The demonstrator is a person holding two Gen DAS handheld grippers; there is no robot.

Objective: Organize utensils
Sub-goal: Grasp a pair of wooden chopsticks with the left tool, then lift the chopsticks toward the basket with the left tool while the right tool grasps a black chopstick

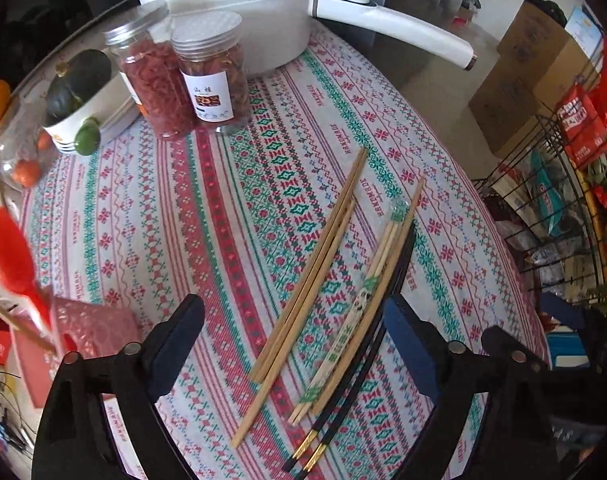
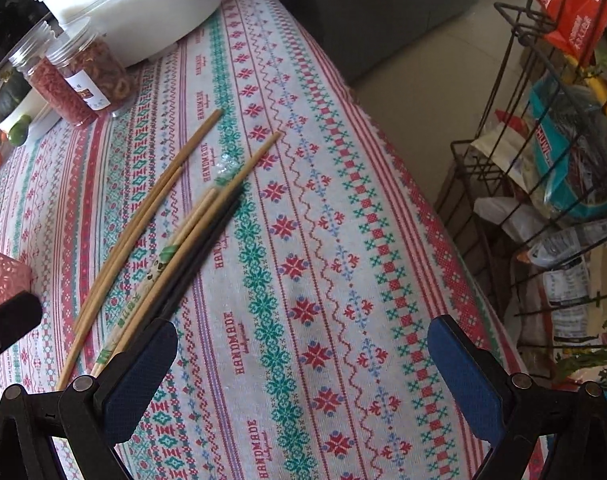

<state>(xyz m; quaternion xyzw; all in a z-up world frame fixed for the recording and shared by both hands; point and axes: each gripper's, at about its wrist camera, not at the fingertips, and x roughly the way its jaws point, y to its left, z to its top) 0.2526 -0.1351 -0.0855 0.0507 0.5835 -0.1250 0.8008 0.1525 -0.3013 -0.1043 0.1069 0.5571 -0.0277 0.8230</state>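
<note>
We see the chopsticks lying loose in a rough bundle on the patterned tablecloth [image 1: 207,208] that covers the bench: three bare bamboo chopsticks [image 1: 311,284], beside them a pair in a green-printed paper wrapper [image 1: 355,312], one more bamboo stick along that wrapper, and a black pair with gold bands [image 1: 367,344] on the outer side. Our left tool [image 1: 299,340] hangs just above the bundle with its jaws spread wide, one pad on each side of the sticks, gripping nothing. Our right tool [image 2: 303,368] is also spread wide and empty, over bare cloth just right of the bundle, its left pad close to the near ends of the black pair. Left of the bundle stands a pink perforated holder [image 1: 91,320] with a red spoon [image 1: 11,256] in it. Beyond the bundle stand two clear jars [image 1: 183,76] of dried food, and behind them a white pot [image 1: 231,12] with a long handle.
</note>
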